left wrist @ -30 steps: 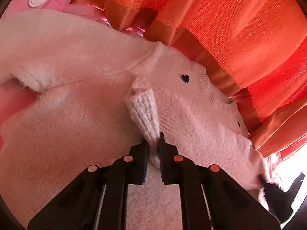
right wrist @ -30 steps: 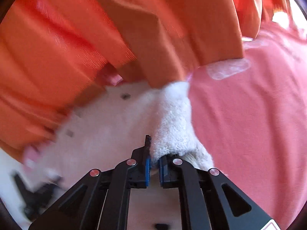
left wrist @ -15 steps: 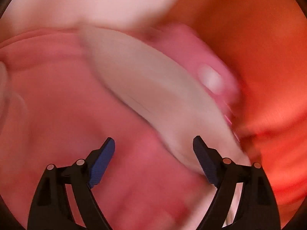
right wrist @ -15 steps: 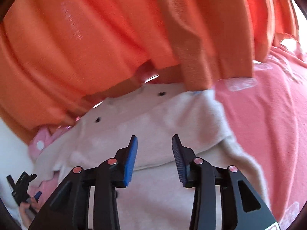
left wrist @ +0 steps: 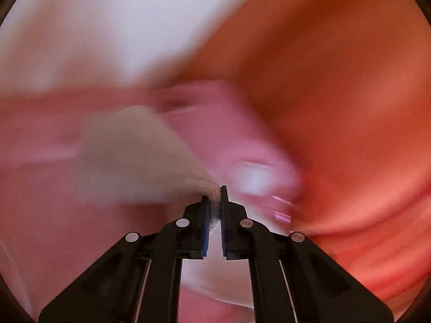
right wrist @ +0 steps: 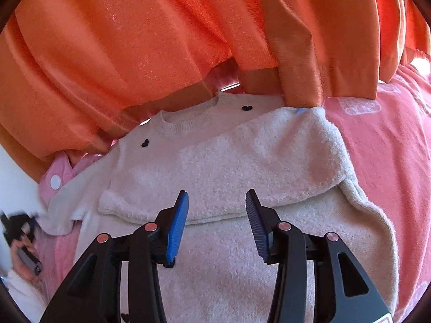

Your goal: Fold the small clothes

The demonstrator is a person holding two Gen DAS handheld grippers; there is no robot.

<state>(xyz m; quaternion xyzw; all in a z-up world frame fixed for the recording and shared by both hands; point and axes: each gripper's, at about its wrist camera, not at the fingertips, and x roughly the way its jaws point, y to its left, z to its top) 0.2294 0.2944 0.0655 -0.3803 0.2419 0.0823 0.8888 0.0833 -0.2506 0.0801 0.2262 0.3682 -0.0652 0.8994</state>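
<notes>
A small cream knit sweater (right wrist: 215,167) with black hearts lies on a pink bed cover (right wrist: 390,148), neck toward the orange curtain. One sleeve (right wrist: 282,161) is folded across its chest. My right gripper (right wrist: 215,202) is open and empty just above the sweater's middle. The left wrist view is heavily blurred: my left gripper (left wrist: 214,199) is shut on a cream edge of the sweater (left wrist: 140,153), which trails up and left from the jaws. The left gripper also shows at the far left edge of the right wrist view (right wrist: 18,226).
An orange curtain (right wrist: 188,40) hangs close behind the sweater and drapes over its far edge. A pink garment with a white snap button (right wrist: 55,180) lies at the left under the sweater. A white wall shows at the far left.
Both grippers let go of the sleeves they held. The right one backed off and opened wider. The left swung away to the left and has shut on another edge of the sweater.
</notes>
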